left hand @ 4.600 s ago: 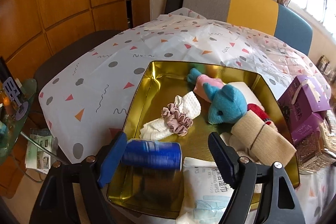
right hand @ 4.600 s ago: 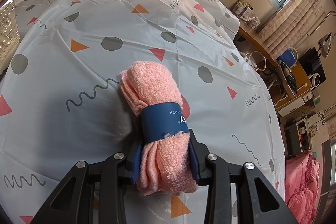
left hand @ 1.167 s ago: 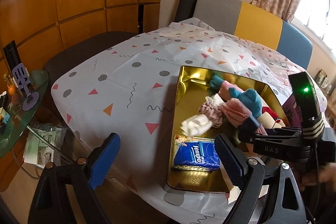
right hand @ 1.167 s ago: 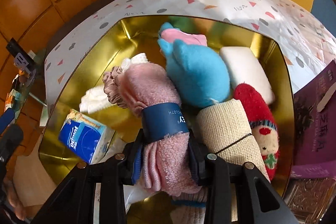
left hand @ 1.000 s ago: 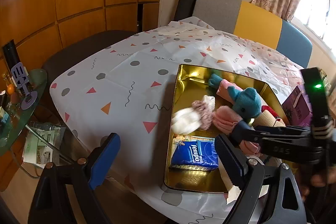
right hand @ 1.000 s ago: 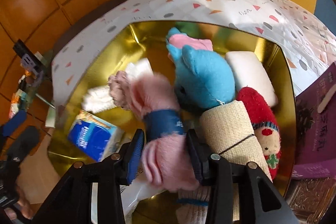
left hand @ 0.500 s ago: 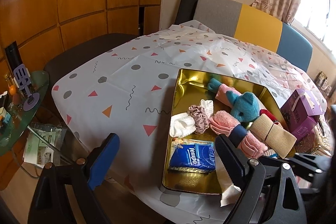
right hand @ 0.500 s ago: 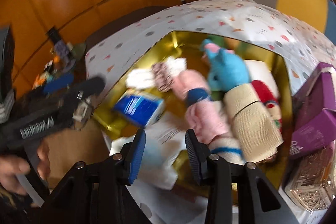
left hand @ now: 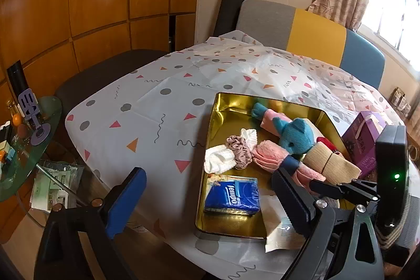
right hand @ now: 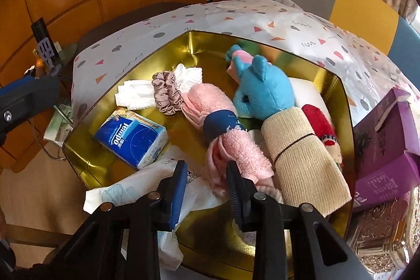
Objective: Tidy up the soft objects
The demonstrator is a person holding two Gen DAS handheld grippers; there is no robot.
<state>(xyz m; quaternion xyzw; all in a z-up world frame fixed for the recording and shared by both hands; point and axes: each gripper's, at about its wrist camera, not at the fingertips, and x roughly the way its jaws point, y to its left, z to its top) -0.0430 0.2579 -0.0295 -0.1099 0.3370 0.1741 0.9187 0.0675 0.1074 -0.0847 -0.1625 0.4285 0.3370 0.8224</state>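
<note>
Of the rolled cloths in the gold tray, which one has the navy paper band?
The pink towel roll, between the scrunchie and the beige roll, which has only a thin dark line around it.

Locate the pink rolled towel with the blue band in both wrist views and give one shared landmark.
Left wrist: pink rolled towel lies right of centre, inside the gold tray, between the scrunchie and the beige roll.
Right wrist: the towel is at centre, just ahead of the open right gripper.
Shared landmark: the blue plush toy touching its far end.
</note>
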